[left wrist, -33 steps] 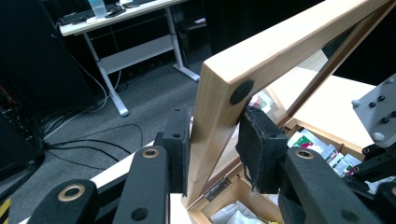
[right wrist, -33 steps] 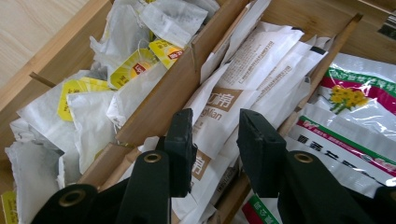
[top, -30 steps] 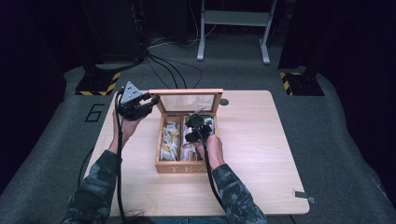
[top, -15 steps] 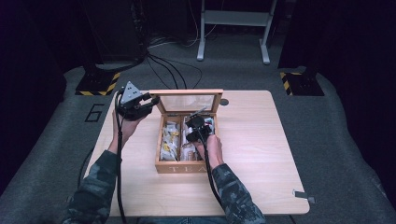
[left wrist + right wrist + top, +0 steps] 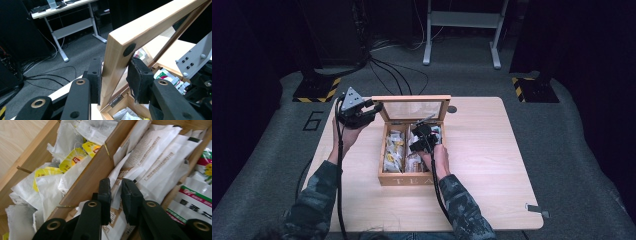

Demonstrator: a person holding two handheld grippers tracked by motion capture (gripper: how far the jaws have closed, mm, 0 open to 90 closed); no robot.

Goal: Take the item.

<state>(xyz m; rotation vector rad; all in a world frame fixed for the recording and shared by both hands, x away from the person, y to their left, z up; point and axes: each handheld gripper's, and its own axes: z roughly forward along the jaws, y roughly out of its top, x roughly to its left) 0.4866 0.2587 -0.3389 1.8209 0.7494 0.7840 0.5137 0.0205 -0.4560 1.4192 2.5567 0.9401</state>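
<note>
A wooden tea box [image 5: 404, 180] stands open on the table, its glass-paned lid [image 5: 412, 99] upright. My left gripper [image 5: 374, 107] is shut on the lid's left frame edge [image 5: 113, 50], one pad on each face [image 5: 113, 72]. My right gripper [image 5: 421, 135] reaches down into the box's middle compartment. Its jaws have just been closing, and they now pinch the edge of a white paper tea sachet [image 5: 150, 162] between the pads [image 5: 116, 187].
Tea bags with yellow tags [image 5: 72, 157] fill the compartment left of a wooden divider [image 5: 95, 167]. Green and red packets [image 5: 197, 195] lie on the other side. The light wooden table [image 5: 492, 150] has bare room to the right of the box. A white desk frame [image 5: 462, 20] stands beyond.
</note>
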